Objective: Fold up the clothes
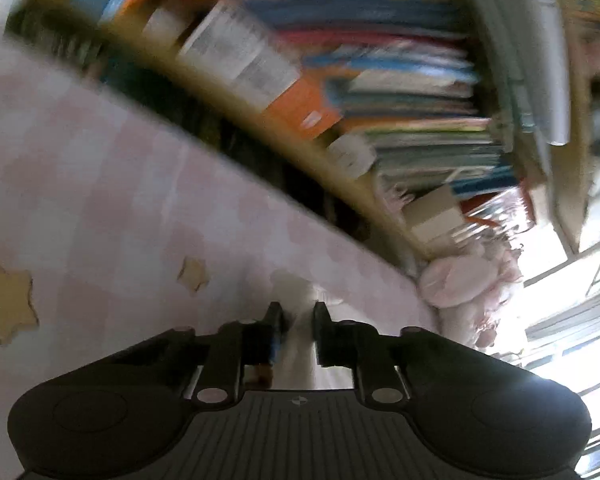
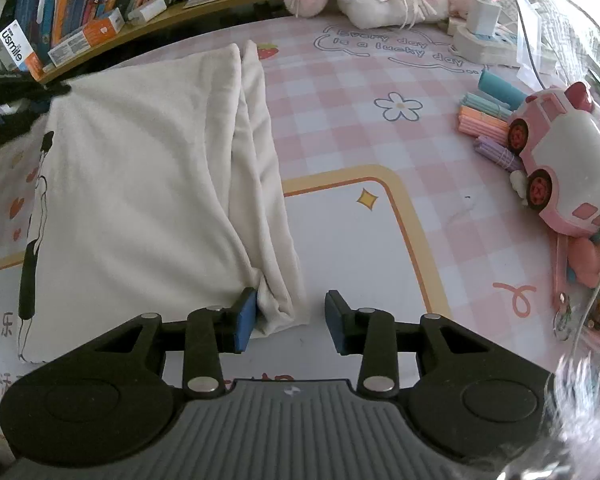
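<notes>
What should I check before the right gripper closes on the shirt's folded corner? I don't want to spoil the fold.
1. Right gripper open: ok, the jaws stand wide apart.
2. Cream shirt corner between the fingers: not ok, the bunched corner sits against the left pad only, off centre.
3. Shirt lying flat on the pink checked mat: ok, though its right edge is creased in long folds.
4. Path clear of the pink toy car and marker bundles: ok, both lie well to the right.
5. Left gripper holding cloth: cannot tell, the left wrist view is motion-blurred.
</notes>
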`<act>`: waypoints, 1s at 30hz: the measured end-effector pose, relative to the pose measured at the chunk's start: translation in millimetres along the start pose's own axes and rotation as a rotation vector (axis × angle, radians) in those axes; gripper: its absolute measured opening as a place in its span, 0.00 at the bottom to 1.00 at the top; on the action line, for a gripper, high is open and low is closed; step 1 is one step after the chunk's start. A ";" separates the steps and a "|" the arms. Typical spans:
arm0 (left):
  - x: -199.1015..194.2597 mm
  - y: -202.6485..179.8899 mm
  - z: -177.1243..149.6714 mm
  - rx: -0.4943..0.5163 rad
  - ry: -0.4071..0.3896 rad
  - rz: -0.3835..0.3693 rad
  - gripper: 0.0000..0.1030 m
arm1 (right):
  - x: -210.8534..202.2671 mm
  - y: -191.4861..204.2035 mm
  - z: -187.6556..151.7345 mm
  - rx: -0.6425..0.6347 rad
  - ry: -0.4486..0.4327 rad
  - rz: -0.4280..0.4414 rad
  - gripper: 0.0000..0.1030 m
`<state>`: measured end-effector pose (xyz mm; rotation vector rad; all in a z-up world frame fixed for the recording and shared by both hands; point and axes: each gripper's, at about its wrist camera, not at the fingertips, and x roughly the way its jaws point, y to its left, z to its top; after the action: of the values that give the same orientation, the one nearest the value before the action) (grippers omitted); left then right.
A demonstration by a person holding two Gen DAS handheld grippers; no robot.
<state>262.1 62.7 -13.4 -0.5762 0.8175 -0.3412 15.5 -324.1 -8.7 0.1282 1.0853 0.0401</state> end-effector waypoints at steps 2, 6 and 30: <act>-0.5 -21.7 -0.7 0.155 -0.020 0.061 0.14 | 0.6 1.0 -0.2 -0.005 -0.003 -0.002 0.35; 20.7 -24.6 4.3 0.193 0.066 0.193 0.27 | 0.9 0.2 1.1 -0.018 0.002 0.004 0.35; -112.3 -64.8 -167.2 0.082 0.105 0.265 0.56 | -3.6 -6.7 -4.1 -0.042 -0.043 0.062 0.36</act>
<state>58.0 8.6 0.2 -0.3698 0.9643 -0.1612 10.0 -330.7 -8.3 0.1243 1.0368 0.1153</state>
